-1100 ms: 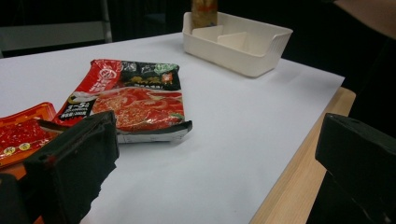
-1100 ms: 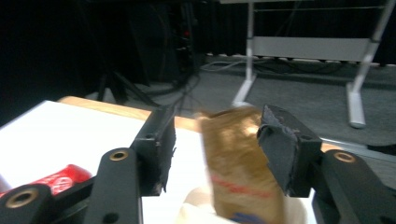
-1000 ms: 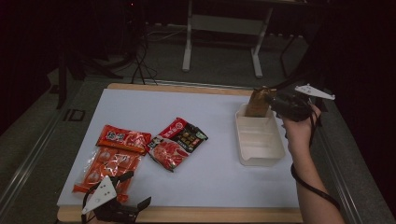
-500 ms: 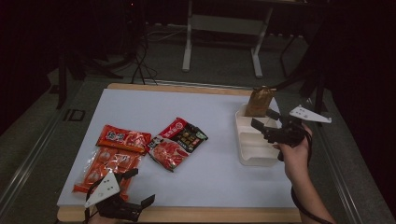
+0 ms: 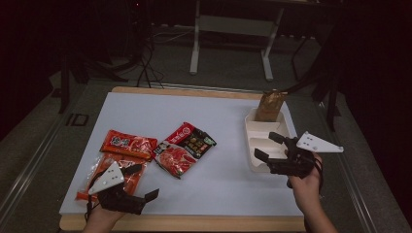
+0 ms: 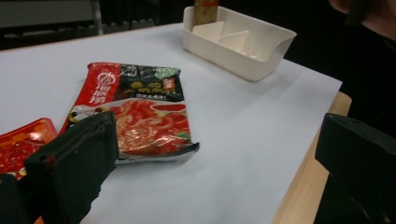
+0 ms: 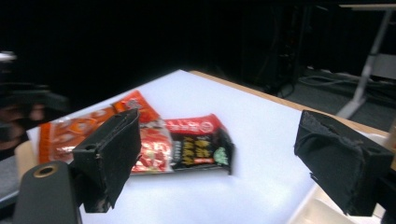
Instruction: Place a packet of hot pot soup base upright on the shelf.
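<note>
Hovering over the white tray [image 5: 252,167], right hand-held gripper [image 5: 270,147] gaping empty; left hand-held gripper [image 5: 142,181] likewise, near table edge [image 5: 194,222].

Dark room, grey floor [image 5: 228,63], metal stand [image 5: 232,29] behind.

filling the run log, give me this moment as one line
left gripper: open, near front edge by packets | right gripper: open, over tray | brown pouch: upright in tray's far end | red-black packet: flat mid-table
</note>
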Demonstrator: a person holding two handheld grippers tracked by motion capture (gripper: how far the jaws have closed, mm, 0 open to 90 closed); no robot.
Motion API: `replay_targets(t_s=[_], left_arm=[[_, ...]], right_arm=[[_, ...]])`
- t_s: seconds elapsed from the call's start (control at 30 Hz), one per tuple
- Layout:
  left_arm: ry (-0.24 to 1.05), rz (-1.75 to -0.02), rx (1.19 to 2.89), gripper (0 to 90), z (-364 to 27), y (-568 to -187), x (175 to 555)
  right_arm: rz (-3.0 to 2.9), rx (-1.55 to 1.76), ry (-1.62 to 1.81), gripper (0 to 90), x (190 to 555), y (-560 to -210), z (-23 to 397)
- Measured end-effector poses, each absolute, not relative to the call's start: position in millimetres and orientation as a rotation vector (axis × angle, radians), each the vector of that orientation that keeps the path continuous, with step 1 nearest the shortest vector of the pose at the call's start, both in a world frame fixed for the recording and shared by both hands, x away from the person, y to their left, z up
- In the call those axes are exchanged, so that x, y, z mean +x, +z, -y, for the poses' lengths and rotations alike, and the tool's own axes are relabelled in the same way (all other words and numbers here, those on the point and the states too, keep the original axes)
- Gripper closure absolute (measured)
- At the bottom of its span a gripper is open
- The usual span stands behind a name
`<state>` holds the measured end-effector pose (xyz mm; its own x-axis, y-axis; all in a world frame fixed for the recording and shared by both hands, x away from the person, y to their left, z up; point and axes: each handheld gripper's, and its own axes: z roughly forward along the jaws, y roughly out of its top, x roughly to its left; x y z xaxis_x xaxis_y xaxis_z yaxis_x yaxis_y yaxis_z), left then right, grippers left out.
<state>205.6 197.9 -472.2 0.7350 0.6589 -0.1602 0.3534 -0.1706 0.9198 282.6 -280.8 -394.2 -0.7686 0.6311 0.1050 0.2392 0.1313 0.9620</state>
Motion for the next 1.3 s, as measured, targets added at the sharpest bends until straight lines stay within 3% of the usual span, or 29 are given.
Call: replay_targets(t_s=[0.53, 0.97, 1.03, 1.1, 1.13, 1.17, 1.23, 1.3], left_arm=[[0.356, -0.843, 1.822, 5.2, -198.5, -463.1, 248.2], [0.381, -0.838, 1.897, 16.0, -189.0, -465.9, 288.8], [0.407, -0.855, 1.919, 38.1, -188.8, -471.3, 296.8], [0.418, -0.871, 1.922, 42.2, -188.8, -473.3, 299.5], [0.406, -0.879, 1.922, 51.3, -189.4, -475.2, 302.5], [0.407, -0.886, 1.927, 51.3, -190.2, -476.9, 305.3], [0.421, -0.908, 1.939, 62.7, -191.8, -481.5, 312.9], [0.429, -0.925, 1.946, 66.4, -193.2, -484.2, 317.9]], right_arm=[[-2.083, 0.705, 1.706, 14.6, 246.1, -398.0, 271.2], [-2.115, 0.694, 1.741, 14.5, 239.4, -407.5, 264.5], [-2.115, 0.715, 1.75, 14.5, 240.5, -409.4, 265.7], [-2.116, 0.716, 1.747, 14.6, 241.0, -410.0, 266.0], [-2.119, 0.72, 1.745, 14.5, 241.7, -411.1, 266.1], [-2.119, 0.72, 1.745, 14.5, 241.7, -411.1, 266.1], [-2.124, 0.723, 1.743, 14.6, 242.6, -412.1, 265.5], [-2.129, 0.722, 1.746, 14.6, 243.2, -412.6, 264.7]])
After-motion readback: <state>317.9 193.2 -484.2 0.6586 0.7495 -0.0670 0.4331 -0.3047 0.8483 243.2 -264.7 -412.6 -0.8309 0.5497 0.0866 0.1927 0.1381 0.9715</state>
